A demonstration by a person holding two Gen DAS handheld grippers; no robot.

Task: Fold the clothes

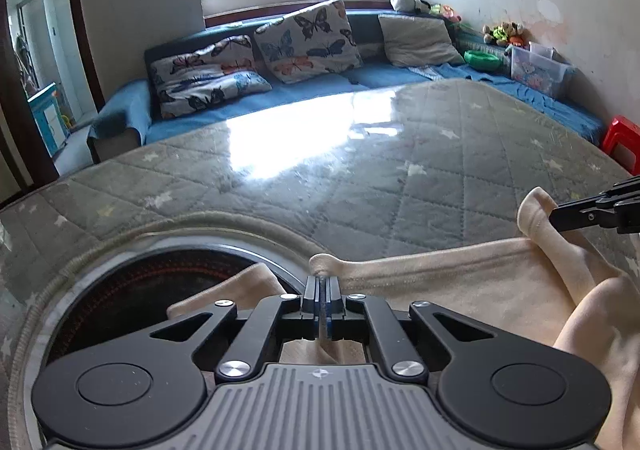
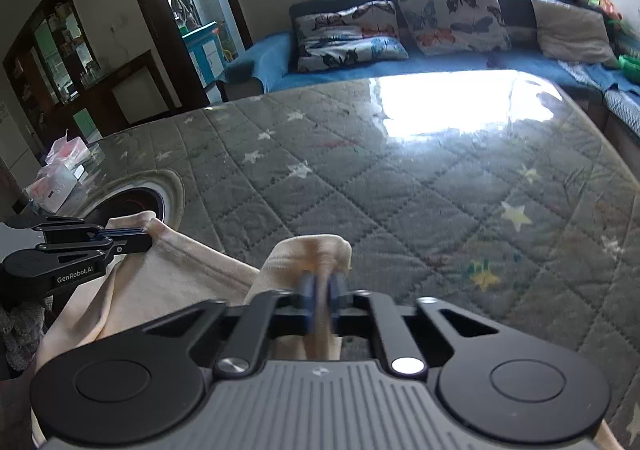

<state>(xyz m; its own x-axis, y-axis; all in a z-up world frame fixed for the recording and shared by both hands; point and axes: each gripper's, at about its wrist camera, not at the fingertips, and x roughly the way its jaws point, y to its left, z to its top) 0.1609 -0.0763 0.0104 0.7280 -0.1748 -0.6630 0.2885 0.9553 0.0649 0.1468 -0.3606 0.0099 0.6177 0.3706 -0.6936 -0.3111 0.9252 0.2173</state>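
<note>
Left wrist, cream garment (image 1: 460, 282) pinched in left claw (image 1: 322, 286)

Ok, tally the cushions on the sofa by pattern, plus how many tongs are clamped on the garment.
Butterfly-print cushions: 2
Plain beige cushion: 1
Tongs shut on the cream garment: 2, left tongs and right tongs
Total: 5
</note>
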